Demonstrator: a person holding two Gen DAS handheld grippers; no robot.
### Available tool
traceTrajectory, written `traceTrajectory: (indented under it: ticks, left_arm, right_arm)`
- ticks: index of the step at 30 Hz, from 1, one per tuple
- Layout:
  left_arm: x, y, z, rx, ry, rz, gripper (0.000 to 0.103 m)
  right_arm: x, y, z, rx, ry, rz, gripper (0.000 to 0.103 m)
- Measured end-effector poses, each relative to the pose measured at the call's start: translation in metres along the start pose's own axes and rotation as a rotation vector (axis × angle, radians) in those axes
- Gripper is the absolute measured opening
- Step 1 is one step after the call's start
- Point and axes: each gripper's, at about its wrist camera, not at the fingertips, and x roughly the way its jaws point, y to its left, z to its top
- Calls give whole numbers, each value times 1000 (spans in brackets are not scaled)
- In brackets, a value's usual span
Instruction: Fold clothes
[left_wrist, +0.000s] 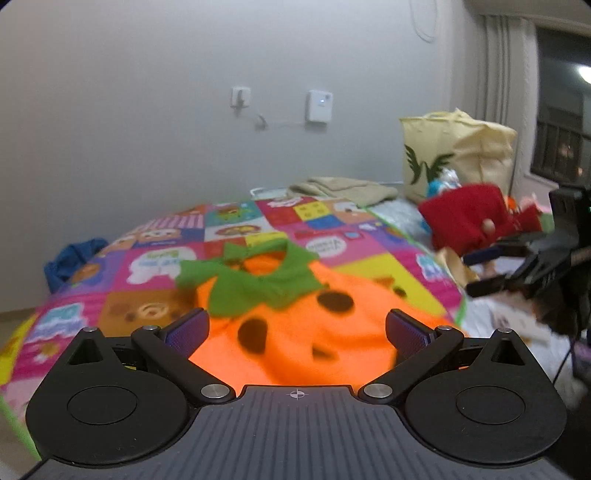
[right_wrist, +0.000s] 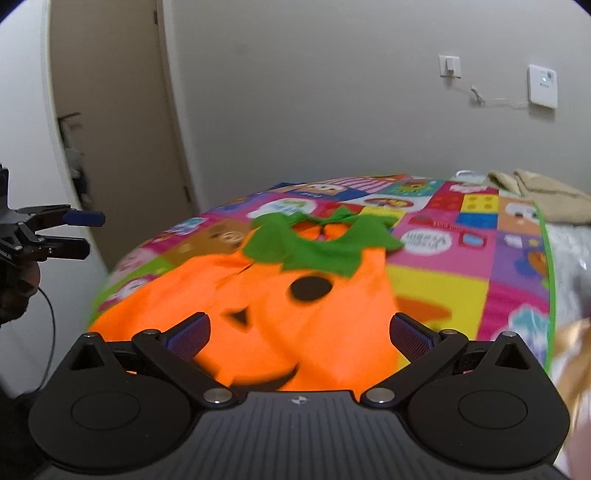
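An orange pumpkin costume (left_wrist: 295, 332) with a green leaf collar (left_wrist: 251, 284) and black face patches lies flat on a colourful patchwork play mat (left_wrist: 155, 258). It also shows in the right wrist view (right_wrist: 295, 314), collar (right_wrist: 317, 243) at the far end. My left gripper (left_wrist: 297, 330) is open and empty, low over the near edge of the costume. My right gripper (right_wrist: 299, 334) is open and empty over the same near edge. The right gripper shows at the right of the left wrist view (left_wrist: 495, 269); the left gripper shows at the left of the right wrist view (right_wrist: 79, 232).
A red garment (left_wrist: 469, 218), a cream tote bag (left_wrist: 454, 155) and a folded beige cloth (left_wrist: 343, 188) lie at the far right of the bed. A blue cloth (left_wrist: 70, 262) lies on the floor at left. A door (right_wrist: 110, 129) stands left of the bed.
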Motion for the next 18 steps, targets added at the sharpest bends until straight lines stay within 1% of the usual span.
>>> traceTrajectory:
  ticks: [1,2,4,5,7,9,10,12,14,17,18]
  left_arm:
    - [20,4,7,-21,0,-3,103]
    - [45,10,10,-68,20,-5,103]
    - [101,25,14,-167,76,-15,103]
    - [121,31,12,-190,102,-25,103]
    - [161,42,5,-220,159,-39,103]
    - [185,52,-8,-229,222,-33,103]
    - [196,58,-17,-242,266,-28,103]
    - [206,70,-31,-279,327,-16,103]
    - [199,75,-38,-265,283,-10,103]
    - [193,83,-45,-305,252,-26,103]
    - [193,80,-44,-294,259,-19,103]
  right_arm:
    - [17,-2,7,3,8,-6,103]
    - [34,-4,15,8,17,-12,103]
    - [75,-16,28,67,50,0,103]
    - [97,-23,32,104,74,20,103]
    - [127,-33,34,127,103,54,103]
    - [156,-39,30,110,122,44,103]
    - [168,-43,25,119,145,41,103]
    - [191,-52,15,139,188,36,103]
    - [197,-62,0,182,189,60,103]
    - [193,-63,-4,188,180,72,103]
    - [193,-63,-4,194,184,72,103]
